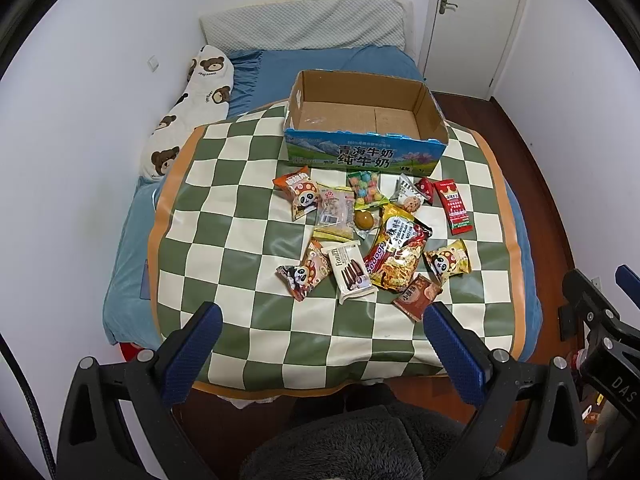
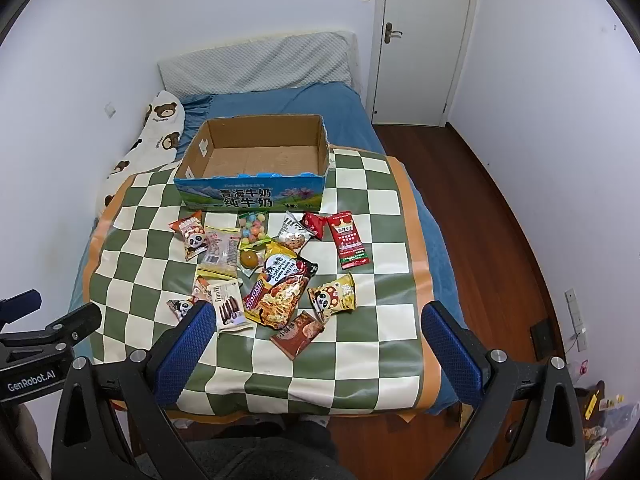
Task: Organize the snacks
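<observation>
Several snack packets lie in a heap on a green-and-white checked mat [image 1: 224, 208] [image 2: 368, 320] on a bed. Among them are a noodle pack [image 1: 396, 254] [image 2: 280, 292], a white Franzzi biscuit pack [image 1: 350, 272] [image 2: 229, 307], a red stick pack [image 1: 454, 206] [image 2: 348, 240] and a brown packet [image 1: 416, 296] [image 2: 298, 332]. An empty cardboard milk box [image 1: 360, 154] [image 2: 248, 196] stands behind them. My left gripper [image 1: 322, 322] is open and empty, short of the heap. My right gripper [image 2: 318, 322] is open and empty, near the mat's front.
The bed has a blue sheet [image 1: 320, 60], a bear-print pillow [image 1: 188, 112] along the left wall and a grey pillow [image 1: 304, 24] at the head. A white door [image 2: 424, 40] and wooden floor [image 2: 500, 240] are to the right. The right gripper's body [image 1: 600, 332] shows at the left wrist view's right edge.
</observation>
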The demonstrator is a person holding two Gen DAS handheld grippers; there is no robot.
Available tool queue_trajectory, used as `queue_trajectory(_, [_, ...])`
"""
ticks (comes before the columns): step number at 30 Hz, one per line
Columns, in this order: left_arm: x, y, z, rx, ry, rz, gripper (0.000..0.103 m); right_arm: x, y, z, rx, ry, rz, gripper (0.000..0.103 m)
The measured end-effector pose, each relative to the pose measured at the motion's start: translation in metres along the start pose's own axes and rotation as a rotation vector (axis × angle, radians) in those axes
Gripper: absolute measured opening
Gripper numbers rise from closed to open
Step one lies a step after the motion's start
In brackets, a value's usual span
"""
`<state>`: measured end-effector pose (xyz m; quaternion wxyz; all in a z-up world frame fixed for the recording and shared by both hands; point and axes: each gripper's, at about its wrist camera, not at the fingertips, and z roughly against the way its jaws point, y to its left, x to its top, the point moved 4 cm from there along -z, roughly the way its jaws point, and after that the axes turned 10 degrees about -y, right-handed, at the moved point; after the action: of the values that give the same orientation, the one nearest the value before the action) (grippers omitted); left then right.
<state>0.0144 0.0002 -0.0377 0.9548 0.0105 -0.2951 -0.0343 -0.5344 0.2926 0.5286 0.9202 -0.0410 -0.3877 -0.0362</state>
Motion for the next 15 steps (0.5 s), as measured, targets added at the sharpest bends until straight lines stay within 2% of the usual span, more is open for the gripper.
queue_trajectory(15, [0.0011, 0.0003, 0.0007, -0.001, -0.006, 0.007, 0.103, -0.0006, 0.0015, 0.0026, 0.006, 0.002, -0.003, 0.103])
